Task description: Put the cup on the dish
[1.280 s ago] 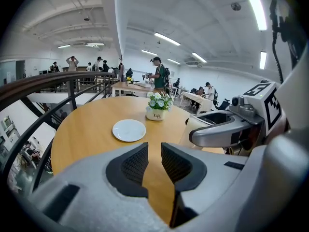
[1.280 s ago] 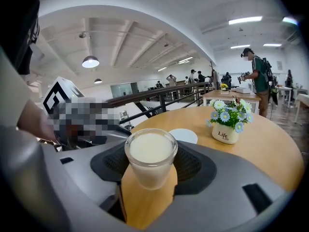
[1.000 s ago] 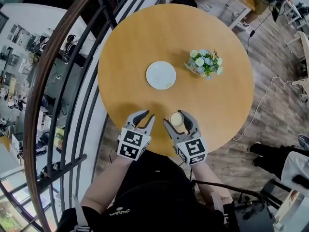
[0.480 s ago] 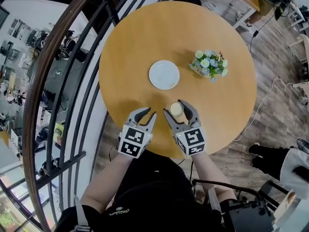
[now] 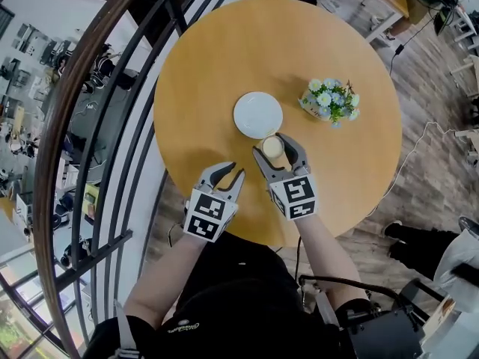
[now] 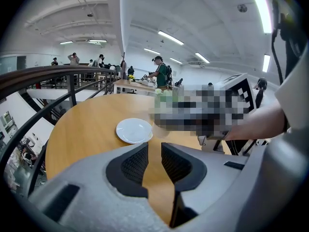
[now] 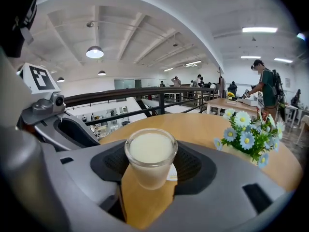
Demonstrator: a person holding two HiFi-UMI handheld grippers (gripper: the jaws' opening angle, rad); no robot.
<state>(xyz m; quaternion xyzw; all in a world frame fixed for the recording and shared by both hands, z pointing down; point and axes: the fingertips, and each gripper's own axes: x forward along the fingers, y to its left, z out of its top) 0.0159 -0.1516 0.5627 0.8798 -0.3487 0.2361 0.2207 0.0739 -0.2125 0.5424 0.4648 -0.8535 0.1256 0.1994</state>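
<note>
Transport step. Right claw (image 5: 272, 146) grips the cup (image 5: 272, 149) at 5 o'clock of the dish (image 5: 254, 112). Left claw (image 5: 228, 172) sits narrowly parted, empty, over the bench (image 5: 209, 73). Next: advance toward 11 o'clock, centre, lower, release.

Round wooden table (image 5: 224, 66), plank floor (image 5: 423, 178)

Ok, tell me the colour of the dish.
The dish is plain white, clearest in the head view.
</note>
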